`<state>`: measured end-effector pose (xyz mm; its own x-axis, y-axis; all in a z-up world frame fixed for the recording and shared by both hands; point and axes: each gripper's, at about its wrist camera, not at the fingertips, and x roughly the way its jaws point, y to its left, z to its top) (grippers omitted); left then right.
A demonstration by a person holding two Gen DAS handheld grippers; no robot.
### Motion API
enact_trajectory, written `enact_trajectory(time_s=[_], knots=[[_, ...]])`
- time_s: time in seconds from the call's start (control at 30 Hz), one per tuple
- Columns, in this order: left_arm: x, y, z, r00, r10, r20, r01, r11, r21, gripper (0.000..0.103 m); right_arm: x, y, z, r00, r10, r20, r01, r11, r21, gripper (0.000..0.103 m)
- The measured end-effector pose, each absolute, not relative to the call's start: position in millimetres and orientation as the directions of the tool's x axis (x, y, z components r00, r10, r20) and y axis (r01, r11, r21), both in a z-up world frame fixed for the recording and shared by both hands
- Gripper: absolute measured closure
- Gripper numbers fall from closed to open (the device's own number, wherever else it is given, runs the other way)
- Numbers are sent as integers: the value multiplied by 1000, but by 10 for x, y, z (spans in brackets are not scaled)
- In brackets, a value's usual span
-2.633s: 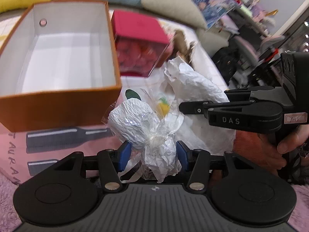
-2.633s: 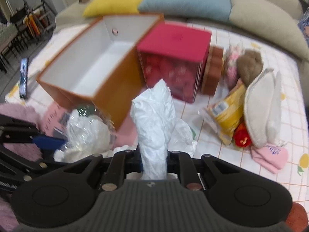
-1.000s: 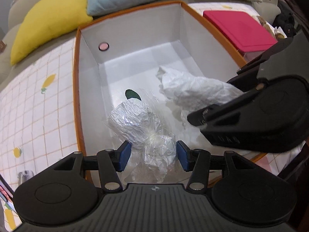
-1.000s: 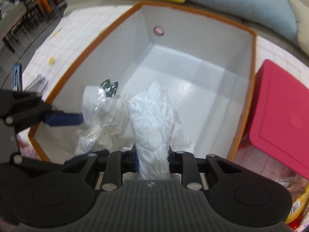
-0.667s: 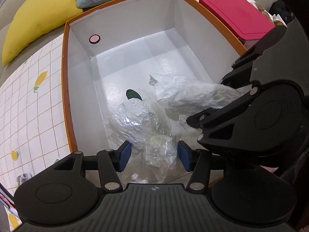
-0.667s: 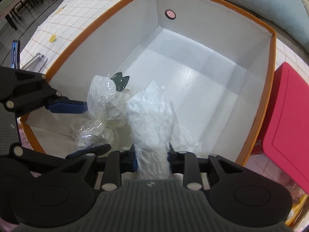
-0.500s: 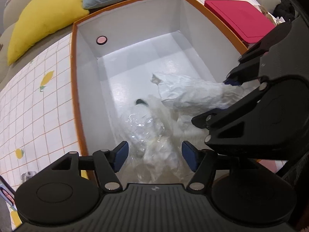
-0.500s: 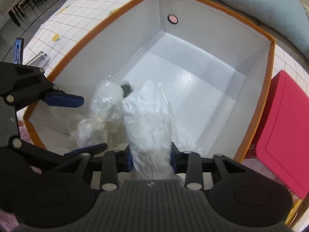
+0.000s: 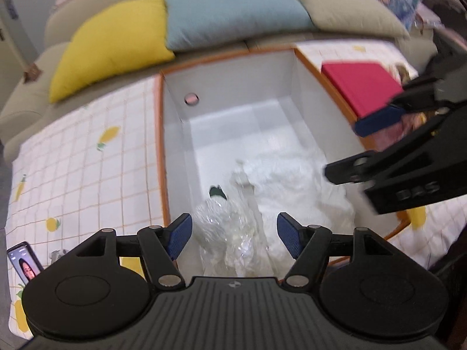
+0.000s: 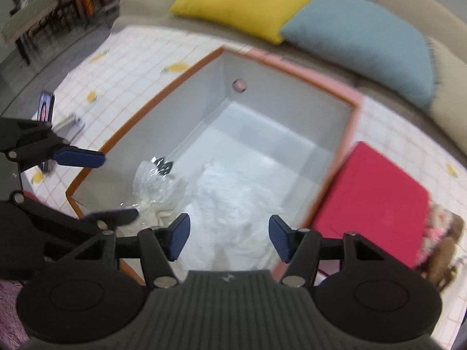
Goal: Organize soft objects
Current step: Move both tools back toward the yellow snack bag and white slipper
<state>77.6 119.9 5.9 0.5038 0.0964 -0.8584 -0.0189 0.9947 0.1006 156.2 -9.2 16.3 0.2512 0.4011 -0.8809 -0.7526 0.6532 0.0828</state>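
Observation:
An orange box (image 9: 160, 145) with a white inside stands on the checked cloth. On its floor lie a silver bundle in clear wrap (image 9: 221, 221) and, to its right, a crumpled white bag (image 9: 294, 183). My left gripper (image 9: 233, 227) hangs above the bundle. Its jaws are opening and its blue pads stand clear of the wrap. In the right wrist view my right gripper (image 10: 229, 230) hovers over the white bag (image 10: 233, 201), jaws opening, pads off it. The bundle (image 10: 157, 186) sits left of the bag. Each gripper shows in the other's view, right (image 9: 343, 149) and left (image 10: 118, 186).
A red box (image 10: 373, 192) stands against the orange box's right side, with a plush toy (image 10: 440, 242) beyond it. Yellow (image 9: 113, 43) and blue (image 9: 233, 8) cushions line the back. A phone (image 9: 24, 264) lies on the lemon-print cloth at the left.
Both grippers carried their loads over the box, lowered them in, then opened and rose. The bundle and the white bag dropped free and now rest on the box floor.

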Motion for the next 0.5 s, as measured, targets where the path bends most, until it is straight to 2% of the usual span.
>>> enact_trajectory(time_s=[0.23, 0.5], knots=[[520, 1019, 348, 650, 67, -757, -91, 996, 10, 28, 1306, -788, 459, 387, 496, -777, -679, 723, 123, 41], [472, 416, 412, 716, -116, -688, 51, 992, -114, 28, 1001, -1682, 352, 548, 414, -726, -534, 842, 78, 41]])
